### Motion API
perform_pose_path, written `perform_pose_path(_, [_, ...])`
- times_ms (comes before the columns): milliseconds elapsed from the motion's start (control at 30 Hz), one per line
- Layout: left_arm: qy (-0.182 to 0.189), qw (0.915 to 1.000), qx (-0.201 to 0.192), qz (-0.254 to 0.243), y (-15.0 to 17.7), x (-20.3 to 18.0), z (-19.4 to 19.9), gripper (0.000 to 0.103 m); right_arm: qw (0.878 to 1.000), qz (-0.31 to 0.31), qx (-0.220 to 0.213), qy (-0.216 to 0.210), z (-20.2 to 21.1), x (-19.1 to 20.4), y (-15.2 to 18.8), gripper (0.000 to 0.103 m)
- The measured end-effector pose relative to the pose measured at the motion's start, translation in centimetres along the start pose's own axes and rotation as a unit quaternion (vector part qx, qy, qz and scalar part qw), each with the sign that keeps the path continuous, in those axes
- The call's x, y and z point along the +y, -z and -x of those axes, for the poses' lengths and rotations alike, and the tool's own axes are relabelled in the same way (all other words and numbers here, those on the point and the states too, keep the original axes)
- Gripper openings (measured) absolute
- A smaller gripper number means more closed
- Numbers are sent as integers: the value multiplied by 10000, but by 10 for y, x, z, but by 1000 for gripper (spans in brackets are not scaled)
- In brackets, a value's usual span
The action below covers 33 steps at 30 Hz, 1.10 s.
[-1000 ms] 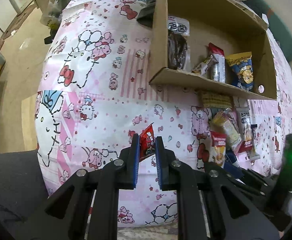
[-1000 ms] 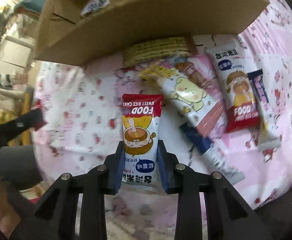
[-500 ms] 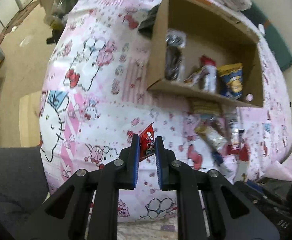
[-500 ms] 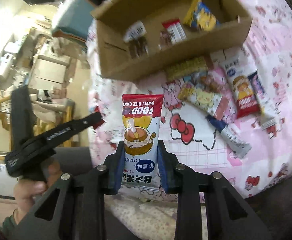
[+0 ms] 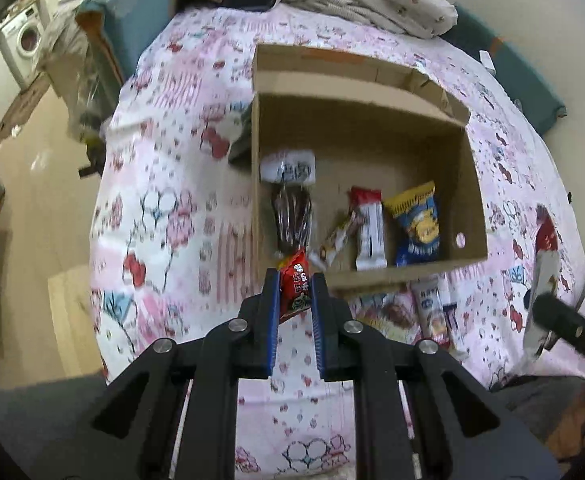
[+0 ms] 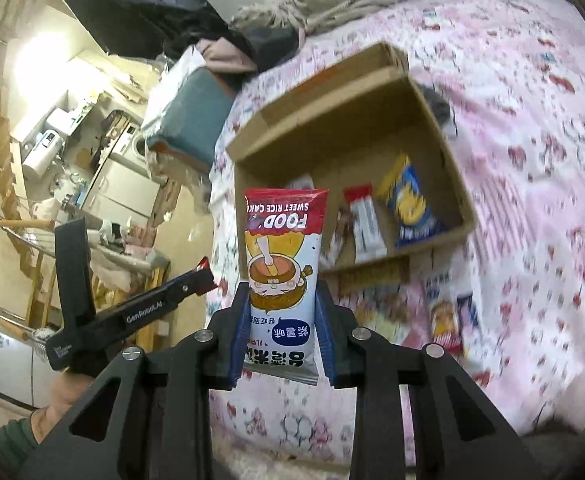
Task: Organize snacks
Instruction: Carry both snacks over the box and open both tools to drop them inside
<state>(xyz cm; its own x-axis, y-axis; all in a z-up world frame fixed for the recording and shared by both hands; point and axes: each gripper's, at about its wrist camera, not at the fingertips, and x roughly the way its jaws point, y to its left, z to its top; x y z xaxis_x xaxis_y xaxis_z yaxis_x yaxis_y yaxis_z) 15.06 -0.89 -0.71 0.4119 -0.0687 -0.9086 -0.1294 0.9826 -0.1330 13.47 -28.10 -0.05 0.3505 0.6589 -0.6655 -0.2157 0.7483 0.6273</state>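
We've got a snack in each gripper. Left gripper (image 5: 295,292): jaws nearly closed, pinching a small red sachet (image 5: 295,283) that pokes up past the tips. Right gripper (image 6: 283,312): jaws part open, clamped on the sweet rice cake packet (image 6: 282,276), long axis running along the fingers. The cardboard box (image 5: 474,184) lies ahead of and below both tips; left looks nearer, with the box's near wall just beyond its fingers. Loose snacks sit outside that wall.

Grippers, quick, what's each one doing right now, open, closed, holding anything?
Left gripper: shut on a small red packet.
Right gripper: shut on a rice cake pack.
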Motion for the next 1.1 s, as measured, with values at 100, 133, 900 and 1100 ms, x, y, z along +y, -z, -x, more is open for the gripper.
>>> perform_pose_path(100, [-10, 9999, -56, -116, -16, -6, -1, 12, 10000, -21, -44, 19, -7, -4, -17, 32])
perform_pose_path(133, [-23, 9999, -82, -148, -21, -8, -2, 12, 10000, -23, -51, 28, -10, -5, -22, 32])
perform_pose_path(900, [-92, 9997, 35, -236, -57, -29, -101, 12, 9987, -136, 83, 479, -104, -66, -63, 32])
perform_pose_path(1100, [110, 9989, -151, -419, -58, -34, -106, 12, 9972, 100, 270, 694, -121, -64, -60, 32])
